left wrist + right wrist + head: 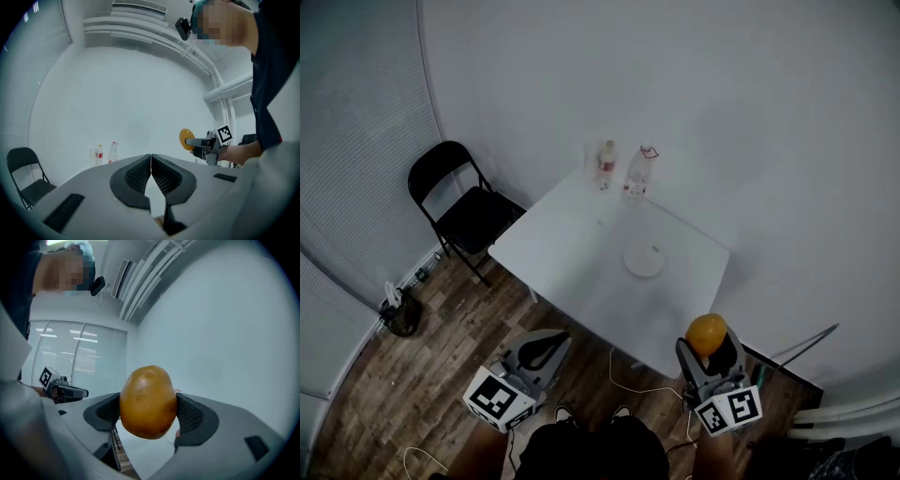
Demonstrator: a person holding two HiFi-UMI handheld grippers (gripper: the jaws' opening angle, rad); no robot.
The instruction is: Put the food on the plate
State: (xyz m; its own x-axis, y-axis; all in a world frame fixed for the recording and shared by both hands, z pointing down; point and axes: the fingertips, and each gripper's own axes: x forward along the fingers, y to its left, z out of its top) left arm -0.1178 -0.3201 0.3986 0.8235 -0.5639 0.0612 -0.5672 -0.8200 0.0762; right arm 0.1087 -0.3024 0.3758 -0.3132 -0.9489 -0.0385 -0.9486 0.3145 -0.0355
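Note:
A brown-orange potato [148,401] sits clamped between the jaws of my right gripper [148,411], which is shut on it. In the head view the potato [707,334] hangs at the near right corner of the white table [572,253], above the right gripper [710,352]. A small white plate [644,259] lies on the table, beyond the potato and to its left. My left gripper [540,351] is held low off the table's near left edge. Its jaws [151,174] meet with nothing between them. The left gripper view also catches the potato [186,139].
Two plastic bottles [607,164] [637,173] and a clear cup [592,157] stand at the table's far corner by the white wall. A black folding chair [459,204] stands to the left on the wooden floor. A cable [628,375] lies under the table's near edge.

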